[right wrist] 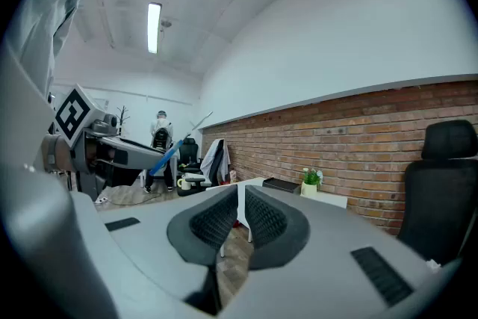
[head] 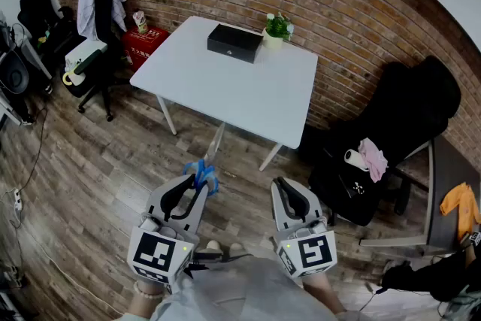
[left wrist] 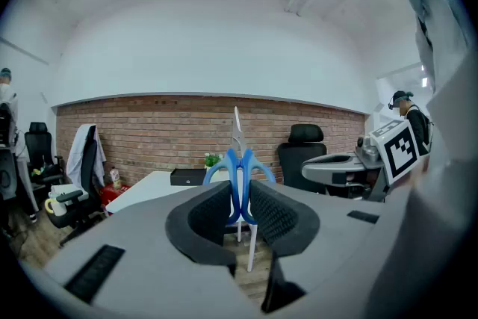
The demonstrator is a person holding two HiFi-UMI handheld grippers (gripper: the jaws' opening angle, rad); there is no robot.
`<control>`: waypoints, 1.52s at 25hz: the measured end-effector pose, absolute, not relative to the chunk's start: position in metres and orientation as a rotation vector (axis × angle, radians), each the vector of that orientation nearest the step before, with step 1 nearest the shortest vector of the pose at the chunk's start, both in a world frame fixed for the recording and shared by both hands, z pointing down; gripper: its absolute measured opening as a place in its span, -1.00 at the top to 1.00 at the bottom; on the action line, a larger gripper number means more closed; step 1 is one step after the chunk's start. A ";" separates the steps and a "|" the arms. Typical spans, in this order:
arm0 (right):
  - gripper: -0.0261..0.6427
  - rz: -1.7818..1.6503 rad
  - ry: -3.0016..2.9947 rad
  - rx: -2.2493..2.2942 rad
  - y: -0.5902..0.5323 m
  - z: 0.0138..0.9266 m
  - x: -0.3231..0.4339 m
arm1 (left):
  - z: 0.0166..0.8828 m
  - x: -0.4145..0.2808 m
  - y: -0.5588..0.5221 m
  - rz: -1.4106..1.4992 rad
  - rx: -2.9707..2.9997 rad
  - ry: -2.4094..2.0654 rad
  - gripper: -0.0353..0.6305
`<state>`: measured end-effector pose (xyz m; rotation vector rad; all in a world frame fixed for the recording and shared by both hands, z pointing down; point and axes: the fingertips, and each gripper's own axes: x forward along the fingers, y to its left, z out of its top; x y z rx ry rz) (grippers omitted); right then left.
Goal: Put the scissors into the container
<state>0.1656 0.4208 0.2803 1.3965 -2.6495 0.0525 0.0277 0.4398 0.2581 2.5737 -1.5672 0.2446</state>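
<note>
The person stands back from the white table (head: pixel 225 90), holding 2 grippers low over the wood floor (head: pixel 90 162). The left gripper (head: pixel 192 188) is clenched on the scissors (left wrist: pixel 237 157). Its 2 dark ribbed pads (left wrist: pixel 203 214) squeeze the blue handles from either side. The handle loops poke out just past the pad tips, and the closed steel blades stand straight up beyond them. In the head view the scissors show as a blue bit at the tip of that gripper, well short of the table and over the floor.

The right gripper (head: pixel 291 192) is held beside the left one, near it but not touching. Its jaws are drawn together with only a thin slit left, and nothing sits between them. The right gripper view shows only the table's leg through that slit.

On the far side of the table, close to the brick wall (head: pixel 338 4), lies a flat black box (head: pixel 235 42) with its lid down. Just beside the box is 1 small potted plant (head: pixel 277 28). A black office chair (head: pixel 398 131) stands to the right of the table.
</note>
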 end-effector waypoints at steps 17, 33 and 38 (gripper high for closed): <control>0.75 0.059 -2.695 1.361 0.425 0.282 0.154 | 0.263 0.022 0.438 0.237 2.572 -1.564 0.60; 0.76 0.056 -2.686 1.366 0.428 0.277 0.134 | 0.259 0.003 0.439 0.219 2.599 -1.546 0.60; 0.76 0.052 -2.667 1.420 0.426 0.277 0.126 | 0.257 -0.012 0.441 0.212 2.606 -1.548 0.60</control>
